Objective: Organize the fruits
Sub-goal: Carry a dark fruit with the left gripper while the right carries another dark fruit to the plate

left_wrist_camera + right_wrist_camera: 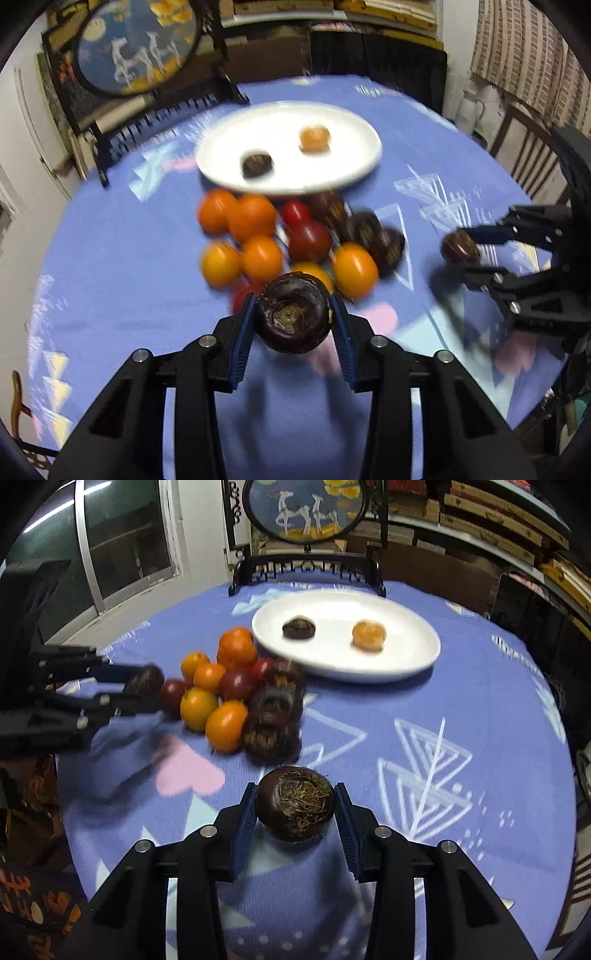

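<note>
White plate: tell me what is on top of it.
On the white plate lie two items, apart from each other: one dark brown water chestnut and one small orange fruit. The plate surface beneath each of them is hidden; the rest is bare.

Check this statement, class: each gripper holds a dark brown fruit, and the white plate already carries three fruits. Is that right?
Not quite. The white plate carries two fruits, not three: one dark fruit and one orange fruit, as the right wrist view shows. The left gripper and right gripper do each hold a dark brown fruit.
</note>
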The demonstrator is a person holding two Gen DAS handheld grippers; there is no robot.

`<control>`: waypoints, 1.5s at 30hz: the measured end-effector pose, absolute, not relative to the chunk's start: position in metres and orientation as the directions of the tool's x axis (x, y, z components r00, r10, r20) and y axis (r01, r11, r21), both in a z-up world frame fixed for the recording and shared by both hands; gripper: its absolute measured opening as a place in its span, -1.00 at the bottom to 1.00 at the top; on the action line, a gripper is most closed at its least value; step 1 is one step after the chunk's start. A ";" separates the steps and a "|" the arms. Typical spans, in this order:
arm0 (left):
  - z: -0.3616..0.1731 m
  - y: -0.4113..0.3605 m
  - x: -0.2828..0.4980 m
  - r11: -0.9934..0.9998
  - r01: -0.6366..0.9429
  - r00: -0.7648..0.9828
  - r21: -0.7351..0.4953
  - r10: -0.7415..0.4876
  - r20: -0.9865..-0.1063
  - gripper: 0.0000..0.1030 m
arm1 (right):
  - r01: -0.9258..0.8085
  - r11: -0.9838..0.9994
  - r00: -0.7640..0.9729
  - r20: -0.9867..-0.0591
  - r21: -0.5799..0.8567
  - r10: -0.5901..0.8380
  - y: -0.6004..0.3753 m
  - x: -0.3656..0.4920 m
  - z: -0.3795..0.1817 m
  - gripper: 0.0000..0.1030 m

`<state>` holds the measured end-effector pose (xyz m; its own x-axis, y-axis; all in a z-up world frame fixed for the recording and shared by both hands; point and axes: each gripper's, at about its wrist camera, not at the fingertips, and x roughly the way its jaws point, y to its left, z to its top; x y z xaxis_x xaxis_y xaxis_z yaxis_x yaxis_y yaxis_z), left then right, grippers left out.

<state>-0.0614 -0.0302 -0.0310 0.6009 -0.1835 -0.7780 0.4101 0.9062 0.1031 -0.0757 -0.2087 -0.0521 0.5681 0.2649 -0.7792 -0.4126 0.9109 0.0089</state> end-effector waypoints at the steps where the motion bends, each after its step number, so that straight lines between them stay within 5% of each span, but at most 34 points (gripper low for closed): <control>1: -0.026 -0.028 -0.057 0.908 0.403 0.618 0.114 -0.177 -0.766 -0.25 | -0.409 0.913 0.585 -0.767 0.002 0.264 -0.209 -0.072 -0.044 -0.19; 10: 0.021 -0.046 0.040 0.938 0.298 0.729 0.176 -0.104 -0.676 -0.24 | -0.352 0.936 0.711 -0.641 0.032 0.289 -0.212 -0.001 0.019 -0.19; 27: -0.031 -0.066 0.154 0.947 0.252 0.668 0.198 -0.022 -0.744 -0.23 | -0.271 0.957 0.674 -0.690 0.101 0.264 -0.193 0.139 -0.020 -0.19; 29: -0.033 -0.066 0.157 0.948 0.254 0.664 0.194 -0.025 -0.747 0.00 | -0.269 0.959 0.677 -0.690 0.090 0.254 -0.192 0.144 -0.021 -0.16; 31: -0.032 -0.064 0.156 0.949 0.245 0.674 0.197 -0.021 -0.738 0.34 | -0.263 0.961 0.688 -0.682 0.087 0.249 -0.192 0.143 -0.019 0.06; 45: -0.025 -0.013 0.086 0.945 0.282 0.689 0.167 -0.078 -0.721 0.54 | -0.435 0.900 0.622 -0.723 0.000 0.300 -0.197 0.016 -0.026 0.35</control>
<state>0.0862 -0.0128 -0.0250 0.6886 -0.0785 -0.7209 0.2822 0.9447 0.1667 0.0162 -0.1966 -0.0256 0.6224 0.3004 -0.7228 -0.4351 0.9004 -0.0004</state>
